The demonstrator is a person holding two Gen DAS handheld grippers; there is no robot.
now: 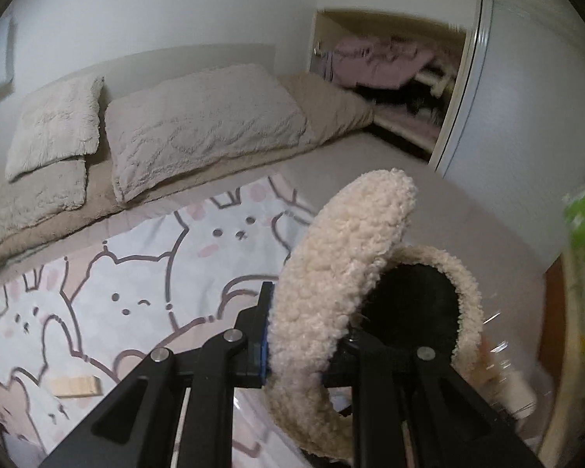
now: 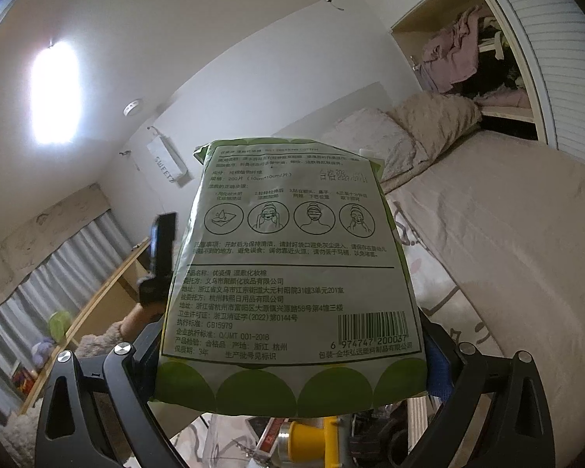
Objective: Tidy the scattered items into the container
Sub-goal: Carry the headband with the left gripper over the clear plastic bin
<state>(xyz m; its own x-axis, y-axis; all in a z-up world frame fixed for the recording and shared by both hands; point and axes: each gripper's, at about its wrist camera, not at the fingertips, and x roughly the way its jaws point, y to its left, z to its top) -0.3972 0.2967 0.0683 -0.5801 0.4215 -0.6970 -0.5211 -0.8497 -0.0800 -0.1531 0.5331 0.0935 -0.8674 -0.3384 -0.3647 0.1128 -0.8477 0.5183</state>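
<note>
Scattered items are already in both grippers, above a bed (image 1: 370,163) whose bunny-print blanket (image 1: 136,273) covers its near part. At the head edge of the bed lie two shaggy cream pillows (image 1: 202,124), one large and one smaller to its left, against the white wall. Past the bed's far right corner an open wardrobe (image 1: 394,70) shows a heap of pinkish clothes, its white sliding door pushed to the right.

The green packet of cotton pads (image 2: 292,265) fills the middle of the right wrist view, held upright with its printed back and barcode to the camera. The right gripper (image 2: 292,355) grips it by the lower end, one finger pressed at each side edge. In the left wrist view the same packet shows as a green blur at the right edge.

The fleecy earmuffs (image 1: 339,273), cream outside with a black inner cup, are clamped in the left gripper (image 1: 296,355); the jaws are closed tight on the band, and one muff stands up above the fingers while the other hangs to the right. In the right wrist view a sleeve and hand hold that left gripper at the left, past the packet.

Below the right gripper a clear container (image 2: 230,440) shows a yellow-capped thing (image 2: 312,436) inside. A small wooden block (image 1: 76,386) lies on the blanket near its left near corner.
</note>
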